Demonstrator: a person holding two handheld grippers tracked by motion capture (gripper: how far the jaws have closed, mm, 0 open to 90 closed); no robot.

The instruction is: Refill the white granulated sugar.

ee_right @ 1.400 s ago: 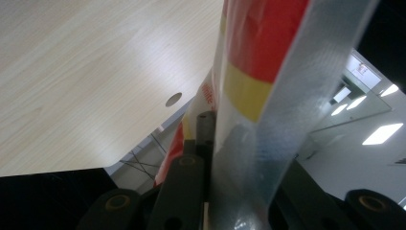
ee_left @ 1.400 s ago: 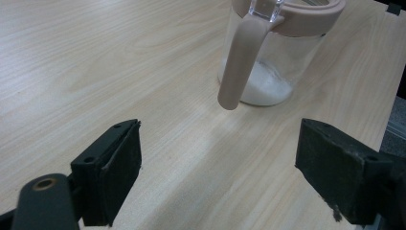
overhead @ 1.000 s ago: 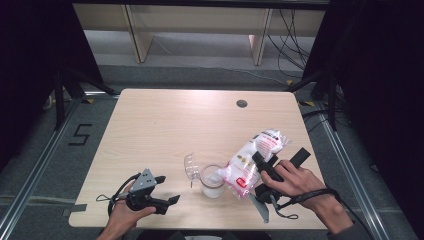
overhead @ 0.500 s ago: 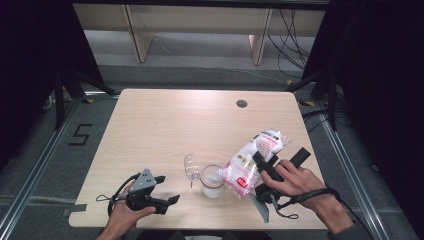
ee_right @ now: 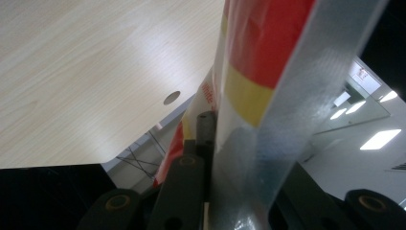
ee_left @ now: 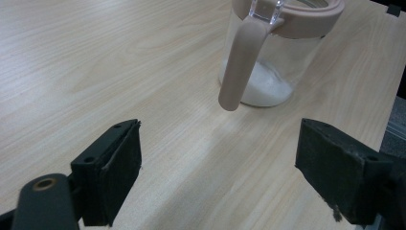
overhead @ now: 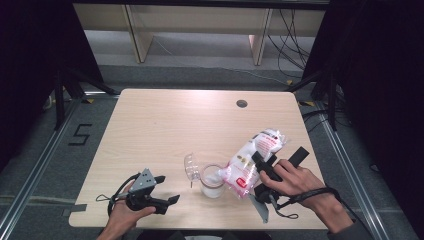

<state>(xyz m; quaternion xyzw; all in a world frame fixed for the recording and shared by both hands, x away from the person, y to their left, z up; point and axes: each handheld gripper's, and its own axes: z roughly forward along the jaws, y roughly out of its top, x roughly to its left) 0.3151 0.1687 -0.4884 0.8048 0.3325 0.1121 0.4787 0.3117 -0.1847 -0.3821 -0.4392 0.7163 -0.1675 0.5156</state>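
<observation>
Right gripper [overhead: 264, 170] is clamped tight on the bag [overhead: 252, 160], tipped over the jar [overhead: 212, 181] at the table's 5 o'clock, while the left gripper [overhead: 167, 200] sits wide open and empty, so powder could easily miss the unsteadied jar.
</observation>
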